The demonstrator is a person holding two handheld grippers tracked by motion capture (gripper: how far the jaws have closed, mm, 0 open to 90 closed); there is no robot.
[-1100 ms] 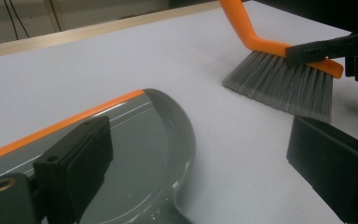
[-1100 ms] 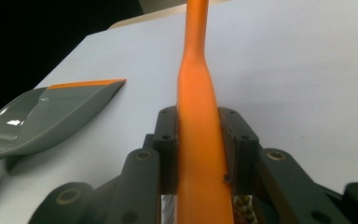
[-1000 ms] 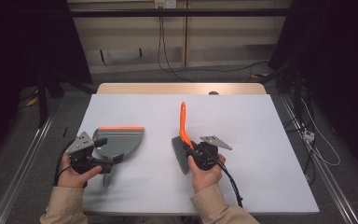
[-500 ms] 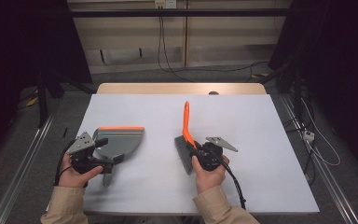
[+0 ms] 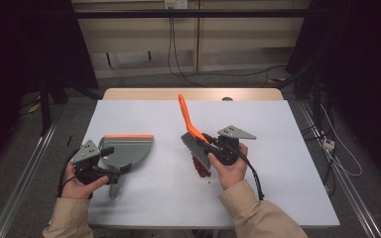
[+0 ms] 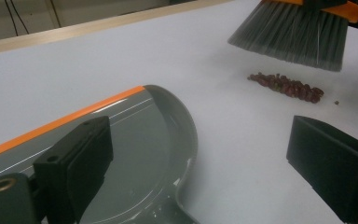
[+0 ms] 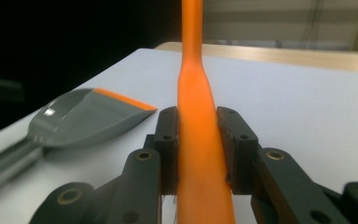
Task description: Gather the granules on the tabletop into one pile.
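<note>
The right tongs [image 5: 209, 144] have lifted the brush [image 5: 196, 145] off the table, uncovering red bits [image 5: 200, 166].

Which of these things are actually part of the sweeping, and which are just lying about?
In use:
brush, clamped in the right gripper
dustpan, by the left gripper
red crumbs
table

Lying about:
cables on the floor

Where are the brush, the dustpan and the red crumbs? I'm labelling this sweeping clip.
brush [image 5: 196, 144], high view, on its grey bristles.
dustpan [image 5: 127, 150], high view, on the grey pan floor.
red crumbs [image 6: 286, 86], left gripper view, on the middle of the pile.
</note>
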